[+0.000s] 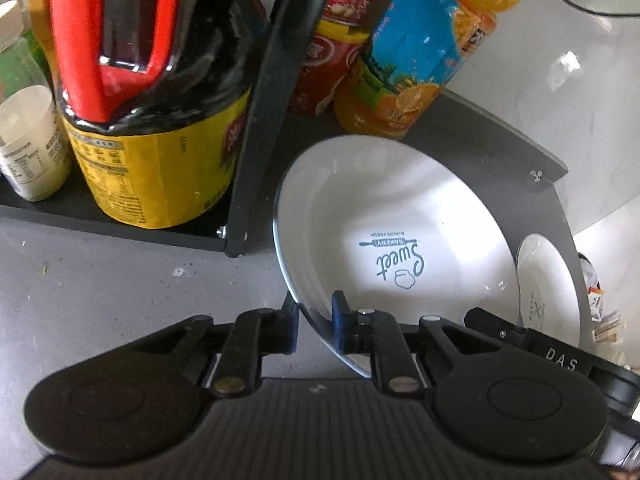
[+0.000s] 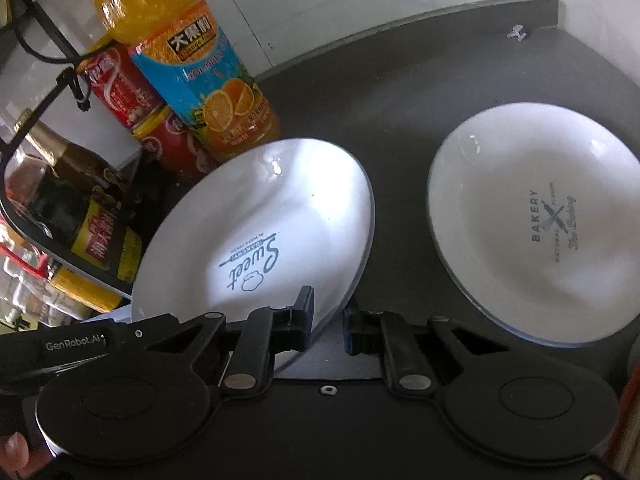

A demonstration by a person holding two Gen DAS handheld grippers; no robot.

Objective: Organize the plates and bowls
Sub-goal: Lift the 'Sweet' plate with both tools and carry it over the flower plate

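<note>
A white plate printed "Sweet Bakery" (image 1: pixel 400 208) (image 2: pixel 280 208) is tilted up off the dark counter, its far edge near the bottles. My left gripper (image 1: pixel 316 316) is shut on its near left rim, one blue pad on each face. My right gripper (image 2: pixel 328 320) is shut on the near right rim of the same plate. A second white plate printed "Bakery" (image 2: pixel 532 220) (image 1: pixel 548 280) lies flat on the counter to the right, apart from both grippers. In the right wrist view the left gripper's black body (image 2: pixel 80 344) shows at the lower left.
A black rack post (image 1: pixel 260 120) stands just left of the tilted plate, with a big dark sauce bottle (image 1: pixel 152 100) and a white jar (image 1: pixel 28 148) on the rack. An orange juice bottle (image 2: pixel 200 76) and red cans (image 2: pixel 132 92) stand behind the plate. The grey counter (image 2: pixel 400 100) ends at a white wall.
</note>
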